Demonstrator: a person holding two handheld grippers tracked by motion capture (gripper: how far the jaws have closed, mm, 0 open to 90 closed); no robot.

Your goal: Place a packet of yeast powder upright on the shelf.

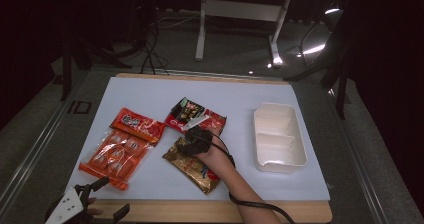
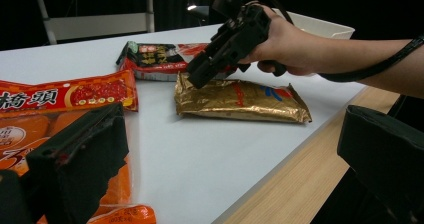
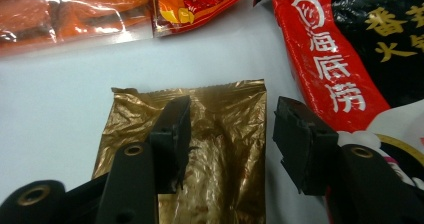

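Observation:
A gold foil packet (image 1: 194, 167) lies near the front middle of the white board (image 1: 150, 91). My right gripper (image 1: 192, 138) hovers over the packet's far end, held by a hand. In the right gripper view its jaws are open (image 3: 232, 109) and stand either side of the gold packet (image 3: 220, 174), which has a crimped top edge. My left gripper (image 1: 112, 199) is low at the front left corner, off the board. Its jaws are wide open (image 2: 230, 159) with nothing between them. From there I see the right gripper (image 2: 220, 51) above the gold packet (image 2: 240, 100).
A red and black snack bag (image 1: 192, 115) lies just behind the gold packet. A red-orange bag (image 1: 137, 125) and a clear orange multi-pack (image 1: 115, 156) lie at the left. A white two-part tray (image 1: 277, 136) stands at the right. The wooden table edge (image 1: 210, 211) runs along the front.

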